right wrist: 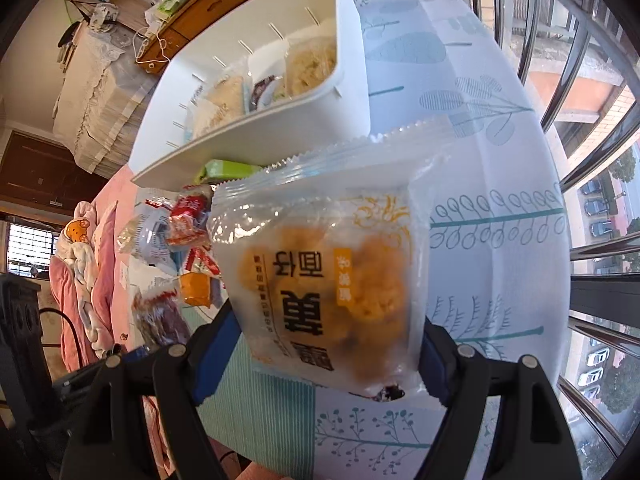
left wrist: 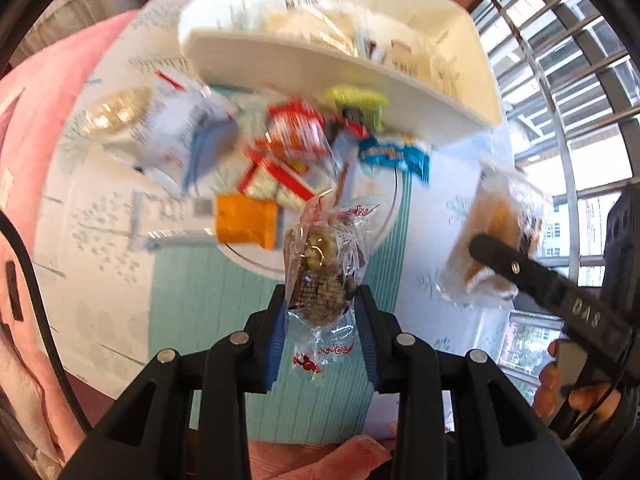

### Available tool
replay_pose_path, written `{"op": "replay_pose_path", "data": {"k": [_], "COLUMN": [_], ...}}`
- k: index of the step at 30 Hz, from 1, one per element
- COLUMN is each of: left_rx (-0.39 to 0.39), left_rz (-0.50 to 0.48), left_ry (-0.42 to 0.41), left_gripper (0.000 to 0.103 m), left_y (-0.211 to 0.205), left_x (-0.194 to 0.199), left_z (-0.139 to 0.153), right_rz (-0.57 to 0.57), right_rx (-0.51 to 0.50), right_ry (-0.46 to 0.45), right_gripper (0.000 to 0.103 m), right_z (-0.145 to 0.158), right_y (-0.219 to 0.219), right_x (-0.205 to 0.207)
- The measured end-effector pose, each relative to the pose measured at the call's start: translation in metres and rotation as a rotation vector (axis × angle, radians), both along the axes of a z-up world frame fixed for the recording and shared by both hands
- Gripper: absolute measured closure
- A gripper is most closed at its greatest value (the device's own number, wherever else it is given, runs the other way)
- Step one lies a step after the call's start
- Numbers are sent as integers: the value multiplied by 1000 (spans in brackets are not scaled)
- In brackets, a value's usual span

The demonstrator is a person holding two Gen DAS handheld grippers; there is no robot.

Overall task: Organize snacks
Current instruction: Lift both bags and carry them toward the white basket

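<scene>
My left gripper (left wrist: 322, 304) is shut on a clear-wrapped brown nut candy (left wrist: 320, 264), held above the table. My right gripper (right wrist: 320, 344) is shut on a clear packet of golden bread (right wrist: 332, 280) with black Chinese print; the packet also shows in the left wrist view (left wrist: 500, 232), at the right. A white divided organizer box (left wrist: 320, 64) stands beyond, holding several pale snack packets; it also shows in the right wrist view (right wrist: 256, 136). A pile of loose snacks (left wrist: 280, 152) lies on a glass plate (left wrist: 384, 224) in front of the box.
The table has a white and teal leaf-print cloth (right wrist: 500, 200). An orange packet (left wrist: 246, 220) and a blue packet (left wrist: 396, 156) lie in the pile. A pink blanket (left wrist: 40, 160) is at the left. Window bars (left wrist: 568, 80) run along the right.
</scene>
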State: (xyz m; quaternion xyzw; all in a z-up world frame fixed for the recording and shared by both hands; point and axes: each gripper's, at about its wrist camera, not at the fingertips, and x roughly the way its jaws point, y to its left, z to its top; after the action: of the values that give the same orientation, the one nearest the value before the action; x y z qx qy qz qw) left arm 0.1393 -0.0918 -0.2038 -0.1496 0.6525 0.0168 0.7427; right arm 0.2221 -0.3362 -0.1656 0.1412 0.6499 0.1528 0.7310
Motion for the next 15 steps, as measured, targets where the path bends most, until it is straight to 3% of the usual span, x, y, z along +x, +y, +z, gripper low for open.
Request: {"op": "replay_pose_path", "data": {"k": [6, 15], "left_rx": [37, 61], "left_rz": [-5, -21], "left_ry": [-67, -159], "left_gripper": [72, 72], "left_y": [19, 45], "left_x": [32, 85], "left_z": [41, 80], "right_rz": [-1, -33], "right_rx": [-6, 4], "right_ry": [-68, -146], "right_gripper": [23, 23], "right_z": [25, 53], "right_y": [5, 20], "right_x": [5, 31]}}
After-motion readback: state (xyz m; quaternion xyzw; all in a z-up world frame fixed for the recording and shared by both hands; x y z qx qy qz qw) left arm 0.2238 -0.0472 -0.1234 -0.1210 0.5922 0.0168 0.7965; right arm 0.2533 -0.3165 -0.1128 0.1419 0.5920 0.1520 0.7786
